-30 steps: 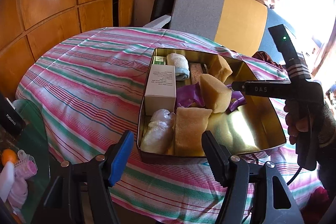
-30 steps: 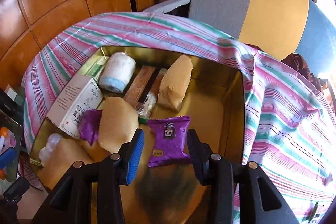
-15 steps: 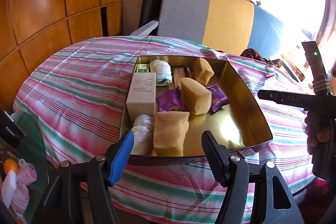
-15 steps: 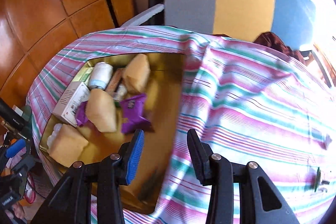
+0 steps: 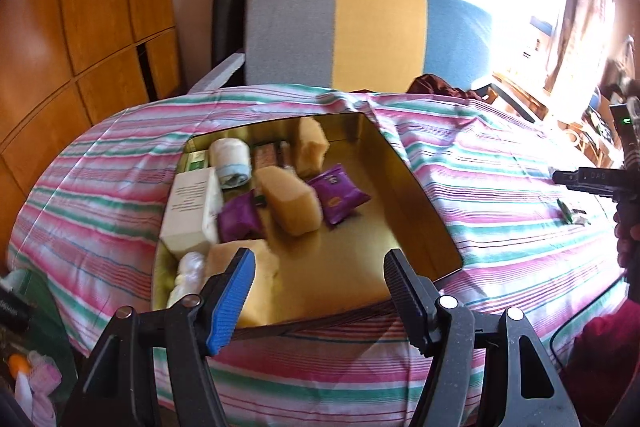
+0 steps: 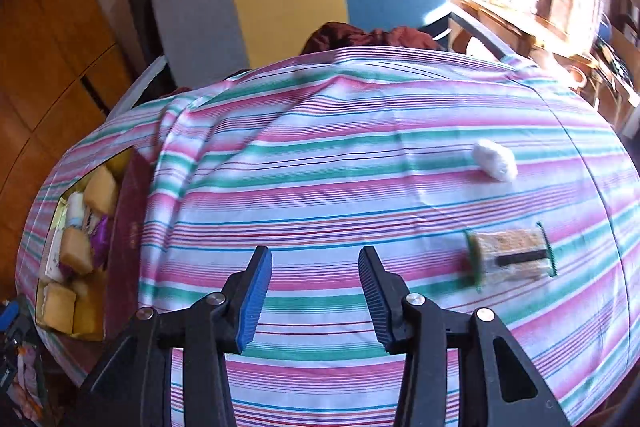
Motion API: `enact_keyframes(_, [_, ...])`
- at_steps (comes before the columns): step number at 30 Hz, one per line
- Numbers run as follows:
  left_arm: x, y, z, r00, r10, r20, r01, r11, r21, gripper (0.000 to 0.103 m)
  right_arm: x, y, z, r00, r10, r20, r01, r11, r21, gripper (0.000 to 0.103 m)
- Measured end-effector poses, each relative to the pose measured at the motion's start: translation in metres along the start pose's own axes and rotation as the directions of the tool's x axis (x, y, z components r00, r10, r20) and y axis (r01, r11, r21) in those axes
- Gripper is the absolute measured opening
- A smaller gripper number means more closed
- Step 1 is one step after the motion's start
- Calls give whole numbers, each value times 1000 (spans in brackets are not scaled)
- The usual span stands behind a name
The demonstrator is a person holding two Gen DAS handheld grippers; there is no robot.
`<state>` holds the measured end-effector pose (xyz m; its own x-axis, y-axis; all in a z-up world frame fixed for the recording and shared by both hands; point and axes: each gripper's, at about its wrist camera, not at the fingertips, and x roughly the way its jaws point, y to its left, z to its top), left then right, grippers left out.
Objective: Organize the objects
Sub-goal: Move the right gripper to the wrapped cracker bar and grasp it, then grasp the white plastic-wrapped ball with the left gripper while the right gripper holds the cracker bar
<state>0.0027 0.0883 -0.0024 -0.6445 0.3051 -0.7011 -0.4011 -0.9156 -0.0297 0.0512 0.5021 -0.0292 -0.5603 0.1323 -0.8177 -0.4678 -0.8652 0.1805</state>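
A gold tin [image 5: 416,203] sits on the striped tablecloth and holds yellow sponges [image 5: 292,205], purple snack packets [image 5: 338,193], a white box [image 5: 190,211], a towel roll [image 5: 232,159] and a clear bag. My left gripper [image 5: 320,291] is open and empty above the tin's near edge. My right gripper [image 6: 314,291] is open and empty over bare cloth. To its right lie a wrapped cracker bar [image 6: 510,255] and a white cotton ball [image 6: 494,161]. The tin shows at the far left of the right wrist view [image 6: 128,211].
A grey, yellow and blue chair [image 5: 360,31] stands behind the round table. Dark red cloth [image 6: 360,35] lies on its seat. Wooden cabinets [image 5: 80,7] line the left wall. The right gripper's handle [image 5: 592,179] shows at the right of the left wrist view.
My right gripper let go of the purple packet in the tin and swung right over the cloth. My left view turned right; the tin's contents stay put.
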Motion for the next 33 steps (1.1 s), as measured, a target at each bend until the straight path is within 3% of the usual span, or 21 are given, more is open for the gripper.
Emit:
enact_keyframes(5, [10,-31,7,999,-53,-11,53,997,64,68,-12,-79,1,998,-64,11,60,975,216,49])
enact_keyframes(11, [19,-65,13,994,-110,-23,112,986,121,68,-18,-155,-8,997,-83,-9,78,882,465,59])
enact_keyframes(17, [24,-89,20,988,-150,-26,152,975,161,68,13,-176,-16,997,35,-73,15,809,587,64])
enact_keyframes(22, [28,-108,25,985,-171,-29,174,965,194,69,45,-180,-11,993,60,-99,19,756,655,73])
enact_keyframes(25, [31,-118,29,982,-184,-33,187,960,209,69,57,-181,2,992,16,-126,69,765,641,73])
enact_keyframes(29, [38,-136,35,978,-205,-42,209,948,239,69,78,-167,22,968,-104,-230,206,852,481,71])
enact_keyframes(30, [39,-141,37,977,-210,-44,214,945,248,69,81,-158,27,952,-163,-260,257,885,388,58])
enact_keyframes(32, [43,-151,42,974,-222,-46,226,937,264,69,81,-141,31,935,-225,-275,293,925,242,41])
enact_keyframes(33, [45,-156,45,973,-226,-45,230,934,274,69,78,-138,30,928,-250,-275,311,928,207,39])
